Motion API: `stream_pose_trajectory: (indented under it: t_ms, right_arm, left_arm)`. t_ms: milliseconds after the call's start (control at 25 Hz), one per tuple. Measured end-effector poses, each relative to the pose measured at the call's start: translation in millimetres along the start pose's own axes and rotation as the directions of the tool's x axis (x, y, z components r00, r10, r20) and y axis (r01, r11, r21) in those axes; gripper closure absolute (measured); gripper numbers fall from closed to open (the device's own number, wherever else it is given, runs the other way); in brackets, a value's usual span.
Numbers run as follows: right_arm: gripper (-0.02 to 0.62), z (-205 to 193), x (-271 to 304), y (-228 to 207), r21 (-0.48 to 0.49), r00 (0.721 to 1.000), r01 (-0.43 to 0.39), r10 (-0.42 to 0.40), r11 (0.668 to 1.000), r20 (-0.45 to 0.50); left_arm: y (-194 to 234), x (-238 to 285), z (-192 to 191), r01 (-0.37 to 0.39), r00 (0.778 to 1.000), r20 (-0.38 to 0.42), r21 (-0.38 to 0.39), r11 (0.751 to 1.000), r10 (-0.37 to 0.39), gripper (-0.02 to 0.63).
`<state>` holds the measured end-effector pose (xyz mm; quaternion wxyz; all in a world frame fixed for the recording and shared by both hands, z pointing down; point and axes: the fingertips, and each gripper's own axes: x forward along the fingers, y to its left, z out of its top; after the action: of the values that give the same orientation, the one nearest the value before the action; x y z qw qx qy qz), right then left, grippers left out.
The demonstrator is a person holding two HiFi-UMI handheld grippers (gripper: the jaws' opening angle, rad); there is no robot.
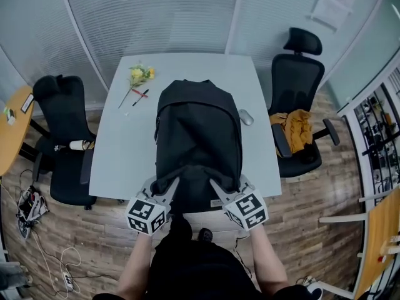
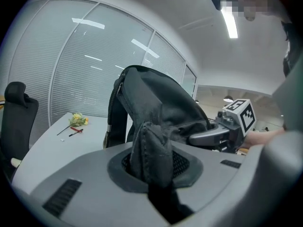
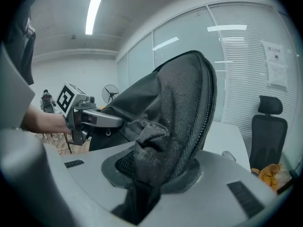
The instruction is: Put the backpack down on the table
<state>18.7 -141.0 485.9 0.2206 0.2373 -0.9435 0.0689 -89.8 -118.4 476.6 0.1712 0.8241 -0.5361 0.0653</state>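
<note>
A black backpack (image 1: 199, 136) hangs over the near half of the pale table (image 1: 125, 161), its near end past the table's front edge. My left gripper (image 1: 167, 189) is shut on a fold of the backpack's fabric (image 2: 150, 150) at the near left. My right gripper (image 1: 219, 188) is shut on the mesh fabric (image 3: 161, 145) at the near right. In the left gripper view the backpack (image 2: 151, 98) rises ahead, with the right gripper (image 2: 215, 134) across from it. The left gripper (image 3: 94, 118) shows in the right gripper view. Whether the pack's underside touches the table is hidden.
A yellow flower (image 1: 139, 75) and a red-black pen (image 1: 140, 94) lie at the table's far left. A grey mouse (image 1: 246, 117) sits right of the backpack. Black office chairs stand left (image 1: 62, 136) and right (image 1: 300, 92), the right one holding an orange cloth (image 1: 294, 127).
</note>
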Motion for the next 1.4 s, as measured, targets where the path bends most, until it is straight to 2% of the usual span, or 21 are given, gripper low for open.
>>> stream_pose_trajectory:
  t_ms: [400,880,1400]
  right_arm:
    - [0.494,17.0,56.4,-25.2,0.044,0.998,0.034,-0.032,0.998,-0.057]
    - [0.491,-10.2,104.8,-42.4,0.181,0.984,0.056,-0.024,0.982,-0.175]
    - [0.474,-14.4,130.9,-51.1,0.213,0.979,0.052,-0.008,0.976,-0.202]
  left_arm:
    - [58.8,35.9,10.6,0.088,0.993,-0.075,-0.057,0.994,-0.093,0.54]
    - [100.3,69.2,-18.9,0.128,0.965,-0.209,-0.146,0.981,-0.157,0.535]
    - [125.4,83.4,-29.0,0.165,0.944,-0.251,-0.201,0.966,-0.214,0.525]
